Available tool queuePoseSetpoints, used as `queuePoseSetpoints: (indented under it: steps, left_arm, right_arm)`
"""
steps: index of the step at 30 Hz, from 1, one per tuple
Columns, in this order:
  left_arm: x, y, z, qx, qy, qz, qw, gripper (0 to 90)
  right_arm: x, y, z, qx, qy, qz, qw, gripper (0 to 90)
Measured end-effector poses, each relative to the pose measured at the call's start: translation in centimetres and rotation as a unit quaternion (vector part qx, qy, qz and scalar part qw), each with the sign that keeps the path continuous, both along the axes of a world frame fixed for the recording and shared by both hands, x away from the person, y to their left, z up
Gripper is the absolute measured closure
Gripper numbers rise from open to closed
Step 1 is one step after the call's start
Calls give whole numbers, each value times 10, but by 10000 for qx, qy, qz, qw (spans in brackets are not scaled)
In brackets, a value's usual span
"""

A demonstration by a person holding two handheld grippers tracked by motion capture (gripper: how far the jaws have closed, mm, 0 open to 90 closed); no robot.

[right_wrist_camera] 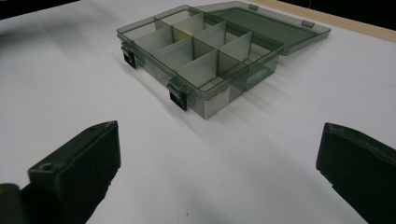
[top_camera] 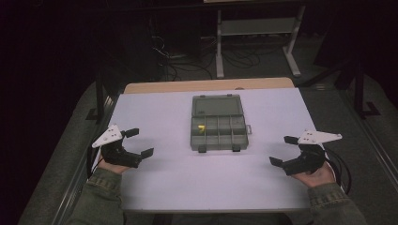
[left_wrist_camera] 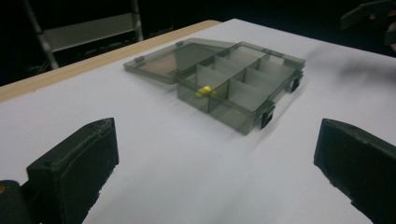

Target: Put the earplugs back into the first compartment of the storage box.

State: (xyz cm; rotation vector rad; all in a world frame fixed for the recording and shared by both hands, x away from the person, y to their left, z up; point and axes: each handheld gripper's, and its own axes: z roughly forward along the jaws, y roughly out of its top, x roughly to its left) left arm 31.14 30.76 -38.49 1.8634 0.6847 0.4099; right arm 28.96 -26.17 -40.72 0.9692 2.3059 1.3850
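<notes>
Organiser box (top_camera: 218,123), lid open, yellow piece (top_camera: 201,128) inside; left gripper (top_camera: 141,142) and right gripper (top_camera: 281,150) flank it, jaws spread, empty. Risk: a one-sided push could slide the light box.

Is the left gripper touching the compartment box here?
Apart. The high view shows the left gripper, jaws open, to the left of the compartment box with bare white table between them; the left gripper view shows the same gap.

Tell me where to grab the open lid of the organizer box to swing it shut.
Take the lid by its far free edge, coming from the table's far side. It lies flat, hinged to the tray, so only that edge lifts. Both tongs, left and right, are open.
</notes>
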Motion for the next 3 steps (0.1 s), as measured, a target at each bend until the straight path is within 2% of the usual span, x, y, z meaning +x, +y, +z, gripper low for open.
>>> queuePoseSetpoints:
  steps: [3]
  left_arm:
    - [0, 3, -2, -96, 18, 50, 9999, 0]
  right_arm:
    - [-1, 0, 1, 11, -26, 19, 10000, 0]
